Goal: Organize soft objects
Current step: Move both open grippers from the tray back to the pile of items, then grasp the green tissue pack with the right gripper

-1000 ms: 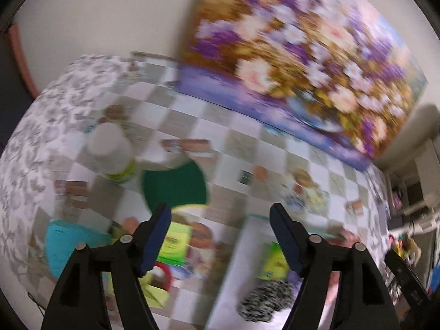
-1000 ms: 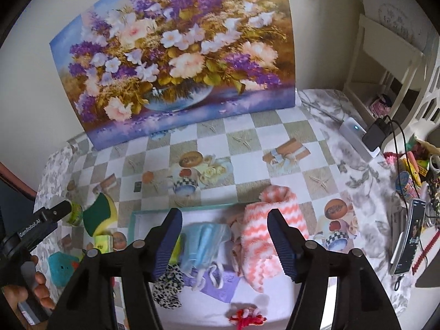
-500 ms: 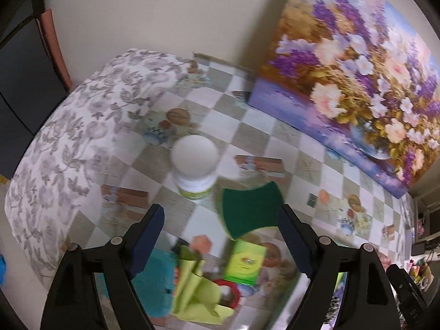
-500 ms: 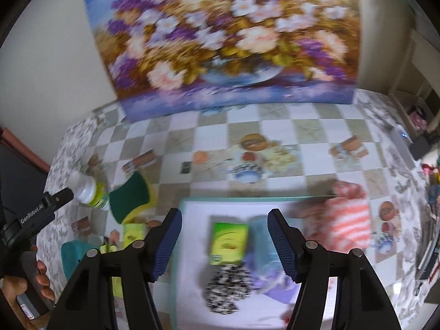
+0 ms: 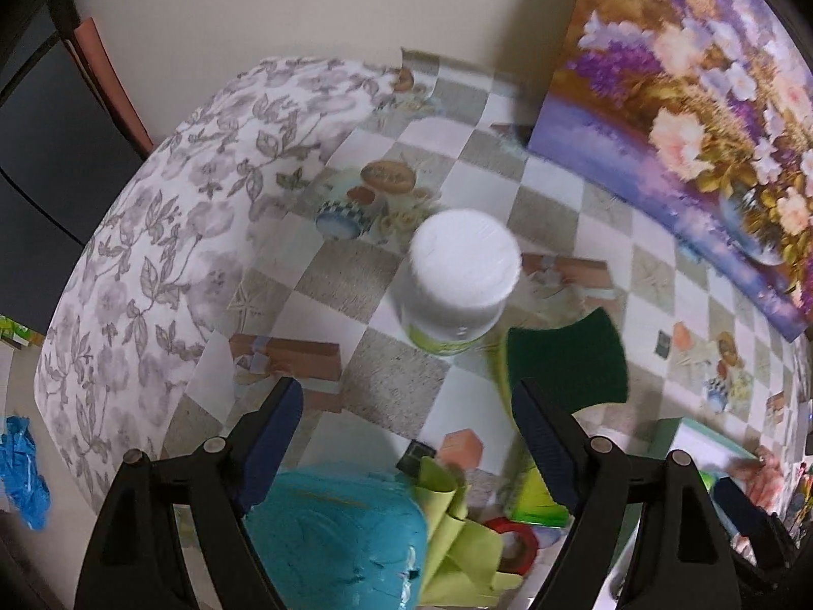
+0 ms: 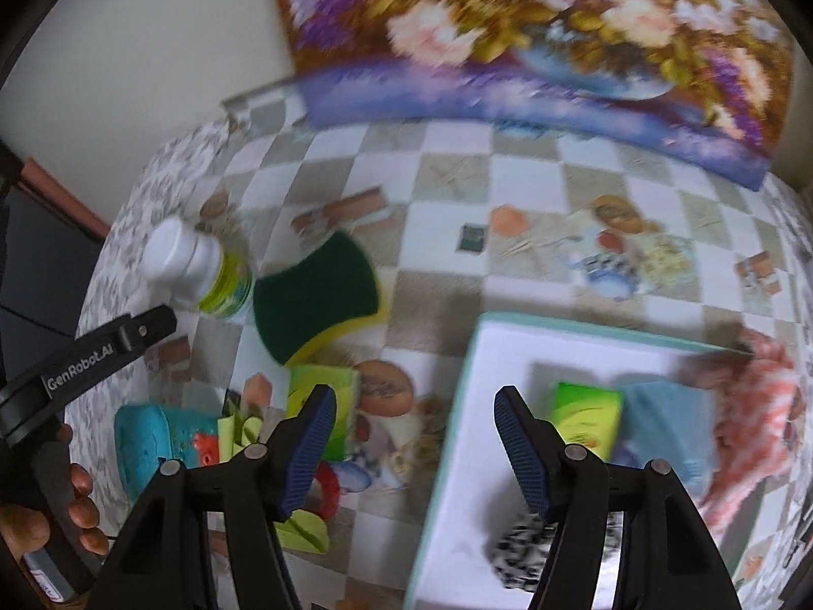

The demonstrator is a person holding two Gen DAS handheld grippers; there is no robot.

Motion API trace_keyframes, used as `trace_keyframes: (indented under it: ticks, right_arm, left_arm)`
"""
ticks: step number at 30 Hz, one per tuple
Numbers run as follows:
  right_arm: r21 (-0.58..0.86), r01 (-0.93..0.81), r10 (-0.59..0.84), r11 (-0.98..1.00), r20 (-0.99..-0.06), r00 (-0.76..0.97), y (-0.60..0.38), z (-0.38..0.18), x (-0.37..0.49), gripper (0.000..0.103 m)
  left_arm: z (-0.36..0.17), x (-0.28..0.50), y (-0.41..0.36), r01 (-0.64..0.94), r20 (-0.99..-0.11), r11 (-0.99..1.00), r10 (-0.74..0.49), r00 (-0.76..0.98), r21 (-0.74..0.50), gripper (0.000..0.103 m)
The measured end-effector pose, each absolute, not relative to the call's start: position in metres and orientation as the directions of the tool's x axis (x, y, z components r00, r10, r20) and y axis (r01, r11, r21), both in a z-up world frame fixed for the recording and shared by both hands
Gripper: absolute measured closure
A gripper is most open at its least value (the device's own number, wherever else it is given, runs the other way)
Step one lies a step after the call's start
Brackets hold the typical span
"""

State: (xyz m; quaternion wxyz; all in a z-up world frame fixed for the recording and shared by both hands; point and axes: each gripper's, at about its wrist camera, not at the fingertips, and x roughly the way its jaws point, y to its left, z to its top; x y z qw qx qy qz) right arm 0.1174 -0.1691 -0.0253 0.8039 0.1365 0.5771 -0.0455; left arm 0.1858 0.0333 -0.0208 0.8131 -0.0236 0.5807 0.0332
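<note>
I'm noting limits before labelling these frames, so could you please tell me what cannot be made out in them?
- Bottle label: blurred in the right wrist view, and seen from above in the left.
- Teal soft toy: cut off by the bottom edge, left finger overlaps it.
- Speckled item in the tray: behind the right finger, blurred.
- Red ring: partly under the yellow-green cloth.

A table covered by a checkered oilcloth (image 6: 447, 178) laid over a grey floral cloth (image 5: 152, 264) carries all items. Directly on it: an upright white-capped plastic bottle (image 5: 460, 279), a green-and-yellow scouring sponge (image 6: 317, 300) just beside the bottle, a turquoise soft toy (image 5: 330, 544), a crumpled lime-green cloth (image 5: 457, 544), a red tape ring (image 5: 516, 544), a white teal-rimmed tray (image 6: 513, 356), and a floral painting (image 6: 533, 35) at the wall.
</note>
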Motion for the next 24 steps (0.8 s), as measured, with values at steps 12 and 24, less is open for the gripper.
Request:
trace_keyframes:
  ticks: [12, 24]
  right_arm:
    - [0.138, 0.178, 0.096, 0.974, -0.97, 0.225, -0.135, -0.068, 0.132, 0.034]
    - [0.141, 0.14, 0.112, 0.98, -0.974, 0.198, -0.109, -0.086, 0.143, 0.034]
  left_arm:
    - [-0.055, 0.192, 0.033, -0.044, -0.972, 0.998, 0.052, 0.231, 0.043, 0.018]
    - [-0.076, 0.193, 0.039, -0.078, -0.982, 0.995, 0.074, 0.176, 0.061, 0.018]
